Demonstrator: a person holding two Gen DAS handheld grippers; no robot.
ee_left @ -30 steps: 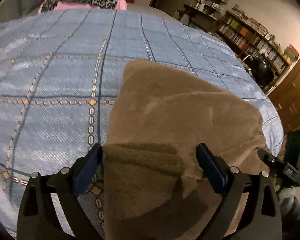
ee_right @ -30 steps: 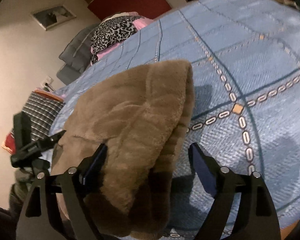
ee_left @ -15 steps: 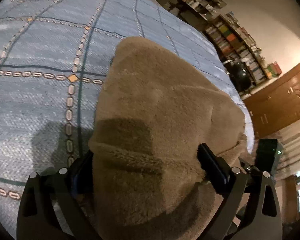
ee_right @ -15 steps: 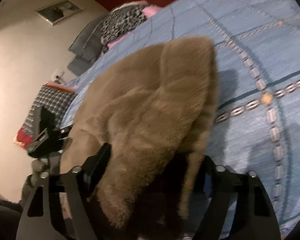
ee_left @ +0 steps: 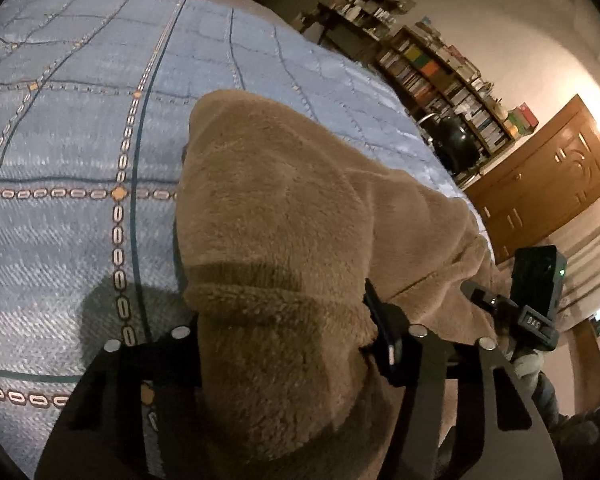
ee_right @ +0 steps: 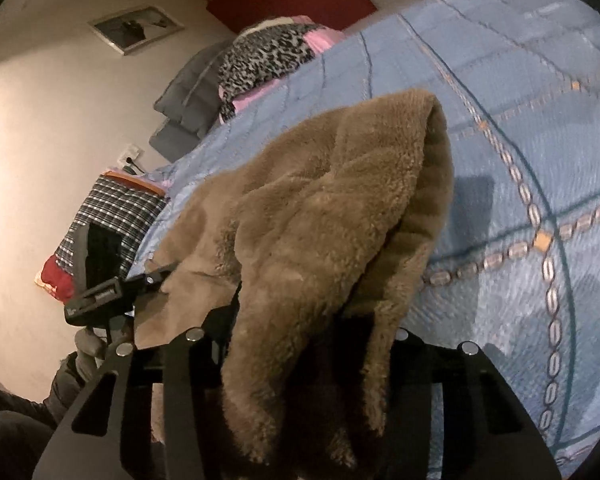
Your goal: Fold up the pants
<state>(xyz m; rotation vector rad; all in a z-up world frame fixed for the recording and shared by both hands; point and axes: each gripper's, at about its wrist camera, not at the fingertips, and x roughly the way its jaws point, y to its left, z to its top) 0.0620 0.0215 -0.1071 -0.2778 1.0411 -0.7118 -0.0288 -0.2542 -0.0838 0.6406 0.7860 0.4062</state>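
Brown fleece pants (ee_left: 284,200) lie on a blue patterned bedspread (ee_left: 60,140), folded lengthwise. My left gripper (ee_left: 284,320) is shut on the thick near end of the pants, fleece bulging between the fingers. My right gripper (ee_right: 312,320) is shut on the other near corner of the pants (ee_right: 320,208), with fabric draping over the jaws and hiding the fingertips. Each gripper shows in the other's view: the right one in the left wrist view (ee_left: 532,300), the left one in the right wrist view (ee_right: 100,296).
Leopard-print and pink bedding (ee_right: 268,56) lies at the bed's far end. A plaid pillow (ee_right: 108,224) sits at the bed's left side. Bookshelves (ee_left: 440,72) and a wooden cabinet (ee_left: 540,184) stand beyond the right edge of the bed.
Both grippers went from open astride the near end of the pants to shut on the fleece, and the near end is now bunched and raised off the bedspread.
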